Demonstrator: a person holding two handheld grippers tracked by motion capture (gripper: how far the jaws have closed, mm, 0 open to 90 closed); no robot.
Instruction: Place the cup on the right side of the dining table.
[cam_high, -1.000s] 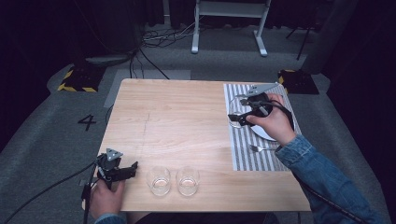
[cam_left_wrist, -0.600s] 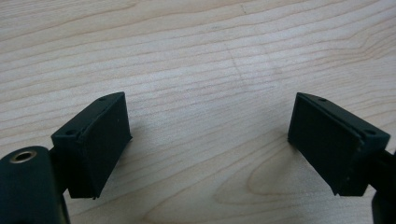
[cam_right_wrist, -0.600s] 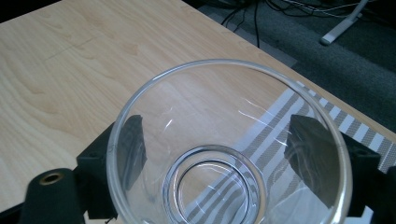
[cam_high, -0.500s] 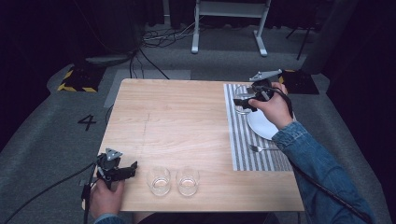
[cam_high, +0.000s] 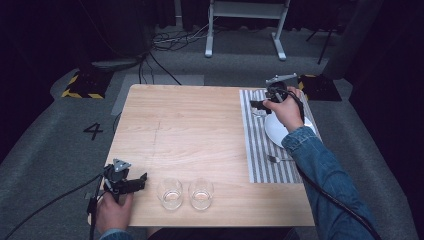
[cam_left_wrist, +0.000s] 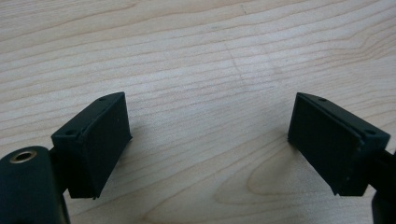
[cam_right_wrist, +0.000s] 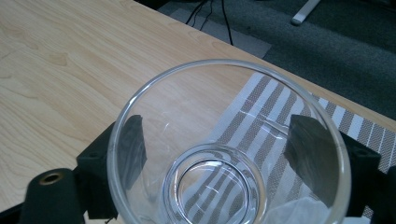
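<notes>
A clear drinking glass (cam_right_wrist: 224, 140) stands between the jaws of my right gripper (cam_right_wrist: 219, 168), which is shut on it, one black pad on each side. In the high view this right gripper (cam_high: 261, 105) is over the far left corner of the striped placemat (cam_high: 260, 150). My left gripper (cam_high: 142, 179) rests near the table's front left corner. In the left gripper view the left gripper (cam_left_wrist: 208, 140) stands open over bare wood, nothing between its jaws. Two more empty glasses (cam_high: 170, 193) (cam_high: 201, 193) stand side by side at the front edge.
A white plate (cam_high: 280, 132) lies on the placemat, partly under the person's right hand. A spoon (cam_high: 277, 159) lies on the mat nearer the front. The wooden table (cam_high: 195, 130) has dark floor, cables and a white stand beyond its far edge.
The right gripper has moved away from the plate toward the placemat's far left corner, carrying the glass. The left gripper has stayed put.
</notes>
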